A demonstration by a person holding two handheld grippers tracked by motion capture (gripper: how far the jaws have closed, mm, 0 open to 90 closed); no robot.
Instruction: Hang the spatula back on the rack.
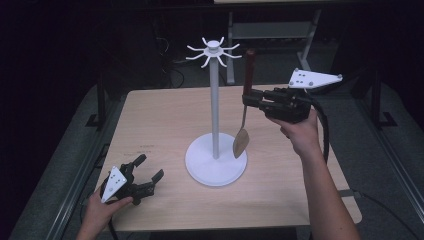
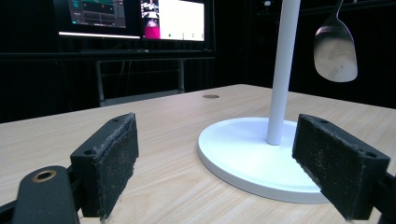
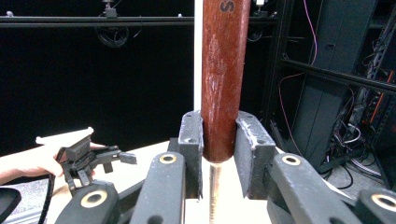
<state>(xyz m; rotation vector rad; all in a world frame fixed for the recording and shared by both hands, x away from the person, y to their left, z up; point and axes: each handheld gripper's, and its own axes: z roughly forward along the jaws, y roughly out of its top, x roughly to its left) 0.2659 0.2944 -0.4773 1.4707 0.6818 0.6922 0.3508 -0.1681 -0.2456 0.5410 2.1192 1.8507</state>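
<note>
We see a white stand (image 1: pixel 215 150), white from its round base up the pole to the ring of hooks at the top. At about three o'clock from that pole hangs a spatula (image 1: pixel 245 107) with a dark reddish-brown wooden handle, streaked paler where worn, a silvery metal neck and a dull grey blade. The table (image 1: pixel 165 120) is pale beige wood with a fine straight grain. Both the left gripper (image 1: pixel 148 176) and the right gripper (image 1: pixel 248 99) are black, with matt charcoal fingers (image 2: pixel 112 161), brass-coloured rivets and a light grey plate with dark dots.
</note>
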